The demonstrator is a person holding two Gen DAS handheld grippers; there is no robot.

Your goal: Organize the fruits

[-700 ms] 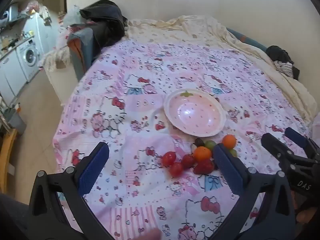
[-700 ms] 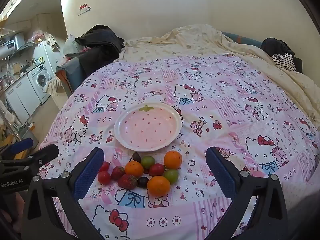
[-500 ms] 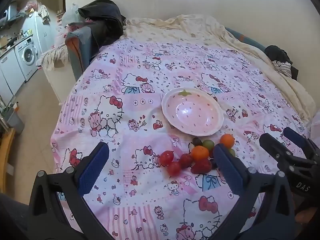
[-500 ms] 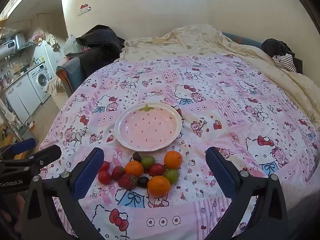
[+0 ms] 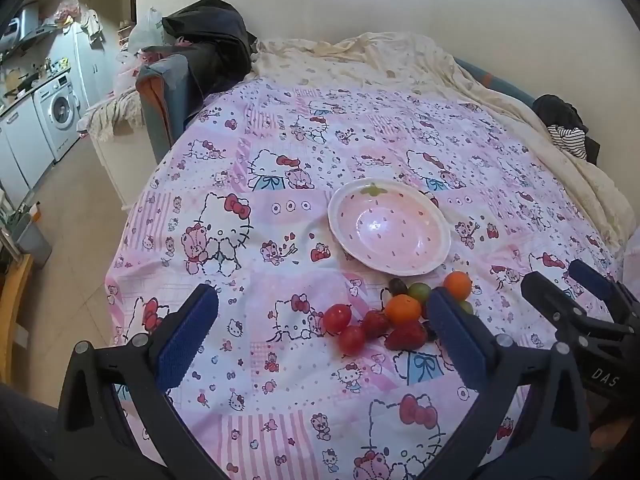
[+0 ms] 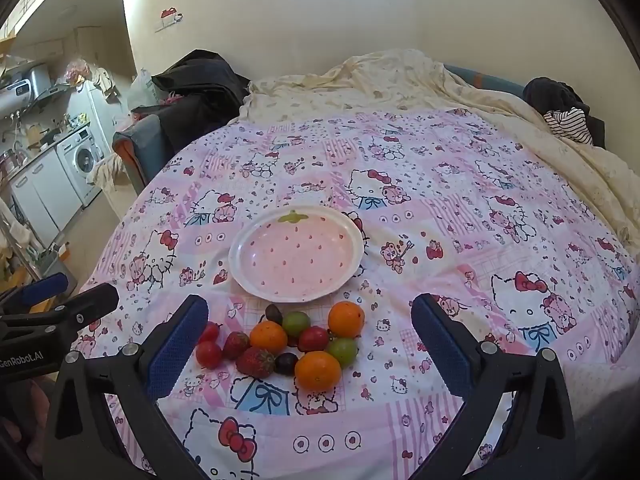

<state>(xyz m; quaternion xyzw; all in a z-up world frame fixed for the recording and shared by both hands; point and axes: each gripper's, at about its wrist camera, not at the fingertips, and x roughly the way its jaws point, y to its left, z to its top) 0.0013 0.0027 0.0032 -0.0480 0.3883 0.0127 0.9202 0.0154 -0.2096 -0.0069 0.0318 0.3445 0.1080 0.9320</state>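
Both hand-held grippers, left (image 5: 320, 340) and right (image 6: 308, 344), hung wide open and empty over the small round loose fruits (image 6: 296, 344) beside the pink strawberry-patterned plate (image 6: 240, 264); on the soft quilted bed (image 6: 440, 208), a nudge could have scattered them.

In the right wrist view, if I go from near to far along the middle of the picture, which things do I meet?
nearest orange → green fruit → pink strawberry plate → pink cartoon quilt → cream blanket → wall
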